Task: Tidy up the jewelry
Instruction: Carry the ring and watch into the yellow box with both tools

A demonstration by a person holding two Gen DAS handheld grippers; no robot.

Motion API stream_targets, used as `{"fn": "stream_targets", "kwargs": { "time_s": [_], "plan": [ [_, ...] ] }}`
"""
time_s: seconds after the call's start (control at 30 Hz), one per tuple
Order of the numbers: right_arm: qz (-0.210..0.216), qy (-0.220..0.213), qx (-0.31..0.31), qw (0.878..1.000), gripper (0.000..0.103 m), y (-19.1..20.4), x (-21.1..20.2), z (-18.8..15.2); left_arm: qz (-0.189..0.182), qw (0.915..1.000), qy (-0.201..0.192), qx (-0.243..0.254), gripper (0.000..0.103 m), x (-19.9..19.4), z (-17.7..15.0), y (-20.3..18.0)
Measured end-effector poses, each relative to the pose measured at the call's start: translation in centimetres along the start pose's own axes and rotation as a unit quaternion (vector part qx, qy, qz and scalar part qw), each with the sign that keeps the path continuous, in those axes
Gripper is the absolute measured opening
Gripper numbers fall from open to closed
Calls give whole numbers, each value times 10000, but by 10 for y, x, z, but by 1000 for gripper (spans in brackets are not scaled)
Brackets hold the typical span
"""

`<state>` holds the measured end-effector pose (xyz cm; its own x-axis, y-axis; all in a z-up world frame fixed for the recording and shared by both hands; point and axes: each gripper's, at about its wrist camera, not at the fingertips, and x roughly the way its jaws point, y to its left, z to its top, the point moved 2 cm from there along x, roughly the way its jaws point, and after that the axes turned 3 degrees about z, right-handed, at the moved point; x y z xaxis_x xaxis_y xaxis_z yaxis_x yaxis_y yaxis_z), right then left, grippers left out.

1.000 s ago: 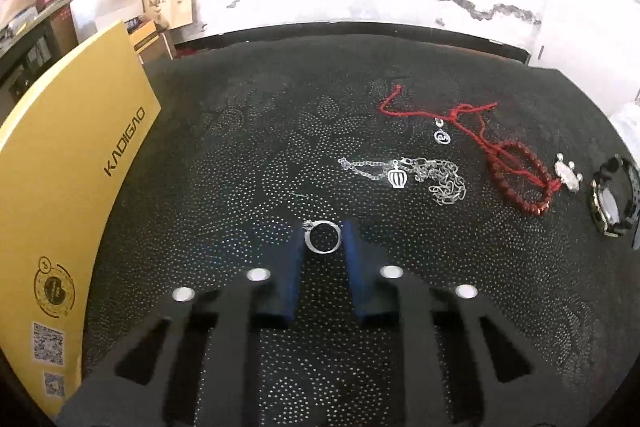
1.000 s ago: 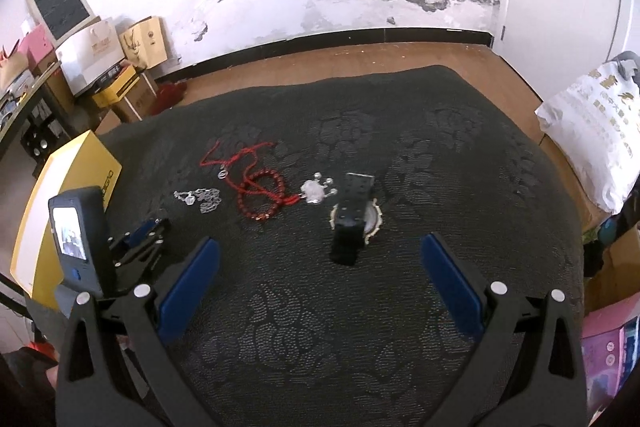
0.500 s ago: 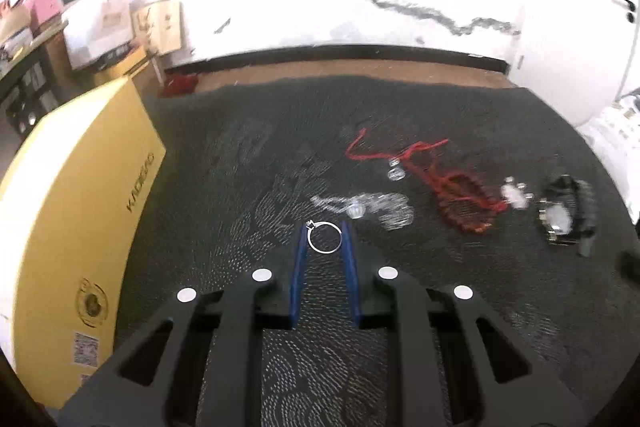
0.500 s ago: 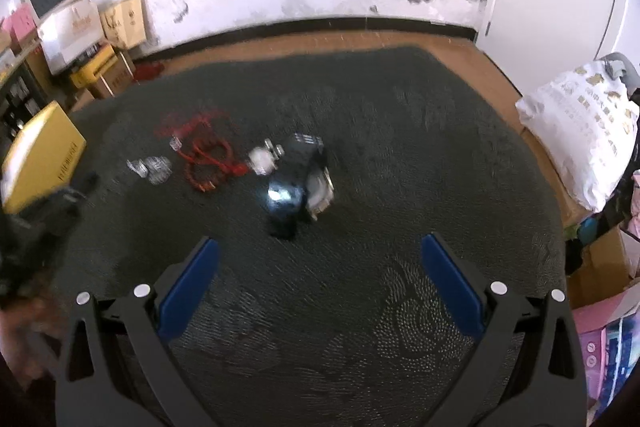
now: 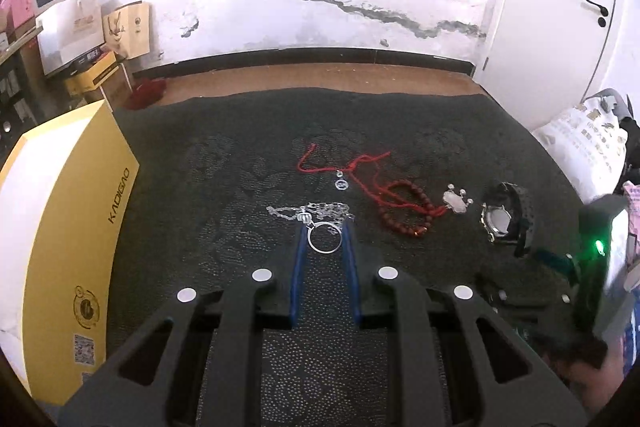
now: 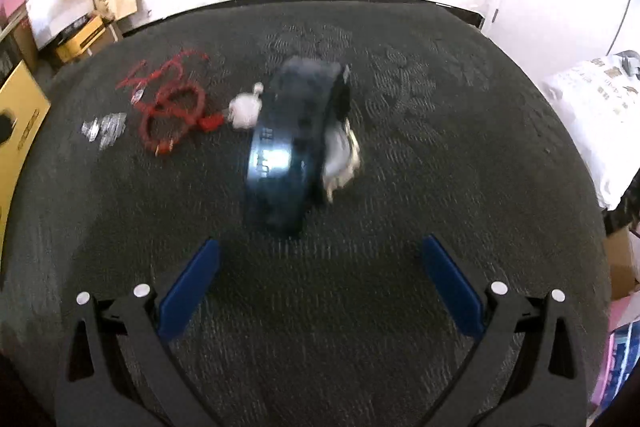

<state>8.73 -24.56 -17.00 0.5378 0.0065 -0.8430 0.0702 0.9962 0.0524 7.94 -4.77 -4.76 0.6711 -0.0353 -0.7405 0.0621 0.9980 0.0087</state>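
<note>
My left gripper is shut on a silver ring, pinched between its blue pads and held above the dark patterned cloth. Beyond it lie a silver chain necklace, a red cord with a pendant, a red bead bracelet, a small silver crown charm and a black wristwatch. In the right wrist view my right gripper is open, low over the cloth, with the blurred wristwatch just ahead of its fingertips.
A tall yellow box stands along the cloth's left edge. Cardboard boxes and bags sit by the far wall. A white printed bag lies off the right edge. The right gripper's body shows at the left view's right side.
My left gripper rose with the ring, so the cloth and jewelry look farther off. My right gripper dropped toward the wristwatch, which now looms large and blurred.
</note>
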Motion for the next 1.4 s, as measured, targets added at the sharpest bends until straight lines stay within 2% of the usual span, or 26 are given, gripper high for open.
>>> {"fn": "stream_targets", "kwargs": {
  "time_s": [0.2,0.23,0.27,0.3,0.5,0.7,0.9,1.0,1.1,1.17,1.27,1.4],
  "plan": [
    [-79,-51,101,9999,96,-2,16,24,65,9999,108,-65,18,-3,-1,18],
    [-63,-84,97,9999,84,-1,15,26,78,9999,120,-62,18,-5,0,20],
    [-35,-123,43,9999,56,3,13,31,82,9999,129,-49,18,-6,0,21],
    [-37,-156,-44,9999,49,8,10,34,95,9999,124,-21,18,-9,0,23],
    [41,61,234,9997,49,13,-1,39,154,9999,35,-1,18,-26,4,37],
    [283,-176,-136,9994,49,54,-61,39,223,9995,-40,-206,18,-53,13,75],
    [632,-447,-684,9947,49,127,-115,42,496,9977,-184,-420,18,-78,18,131],
    [807,-518,-929,9910,49,169,-132,44,670,9947,-76,-779,18,-77,12,179],
    [983,-552,-1135,9871,49,209,-142,44,1153,9885,100,-976,18,-66,1,227],
    [1076,-567,-1266,9845,49,233,-148,45,1158,9840,395,-1294,18,-54,-11,257],
    [1269,-573,-1488,9790,49,277,-154,43,1394,9799,593,-1299,18,-43,-23,279],
    [1443,-539,-1726,9729,49,324,-157,41,1444,9777,796,-1299,18,-34,-34,294]
  ]
}}
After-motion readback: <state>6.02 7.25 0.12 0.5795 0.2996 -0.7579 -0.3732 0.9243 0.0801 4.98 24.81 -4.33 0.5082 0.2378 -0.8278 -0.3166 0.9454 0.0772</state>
